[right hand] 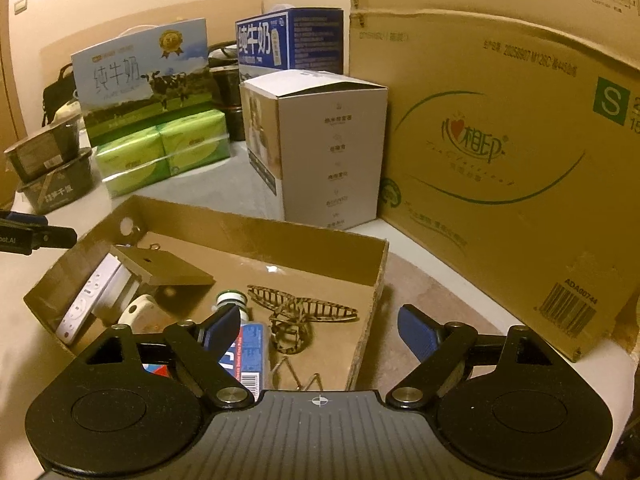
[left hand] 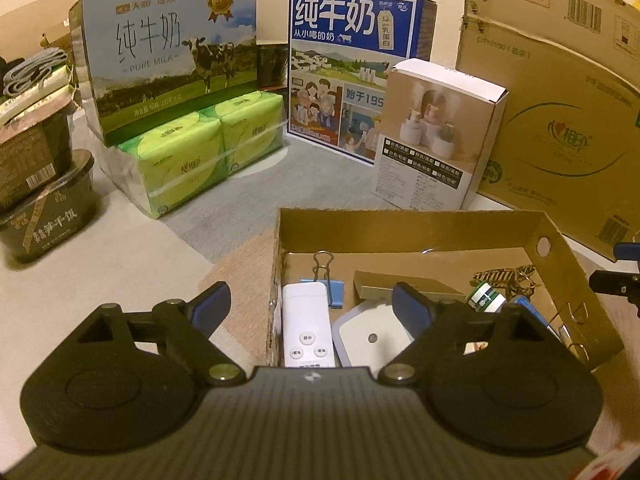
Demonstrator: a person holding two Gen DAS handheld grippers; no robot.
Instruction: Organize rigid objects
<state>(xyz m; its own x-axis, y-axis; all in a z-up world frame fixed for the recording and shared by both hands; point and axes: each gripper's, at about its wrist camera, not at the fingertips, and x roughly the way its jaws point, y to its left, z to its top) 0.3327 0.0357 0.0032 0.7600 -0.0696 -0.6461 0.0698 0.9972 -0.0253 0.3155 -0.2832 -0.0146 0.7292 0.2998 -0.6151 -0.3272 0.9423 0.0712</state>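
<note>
Item: shallow cardboard tray (left hand: 416,224), open-topped, on a pale table (left hand: 100,240); it served as the collecting place for the small hard goods.

Contents: white remote control (left hand: 306,320) lying flat along the tray's left wall; blue binder clip (left hand: 332,286) just behind it; white square gadget (left hand: 370,338) beside the remote; flat olive-brown box (left hand: 400,282), propped aslant on the things beneath it; striped hair clip (right hand: 300,308) on bare floor near the middle; a bottle with a white cap (right hand: 232,300) lying on its side. All rested loose, judged already sorted in.

Tools: left gripper (left hand: 312,304) held low over the tray's left wall, fingers spread wide, nothing between them; the remote lay beneath the gap, untouched. Right gripper (right hand: 316,328) held over the tray's right wall, likewise wide apart and empty.

Surroundings: white carton (left hand: 436,136) just behind the tray's far wall; large brown shipping box (right hand: 500,160) close on the right; green tissue packs (left hand: 200,156) and two milk cartons further back left.

Room: tray floor free toward the far right corner. Walls low, so entry from above was easy; the shipping box left little side room on the right.
</note>
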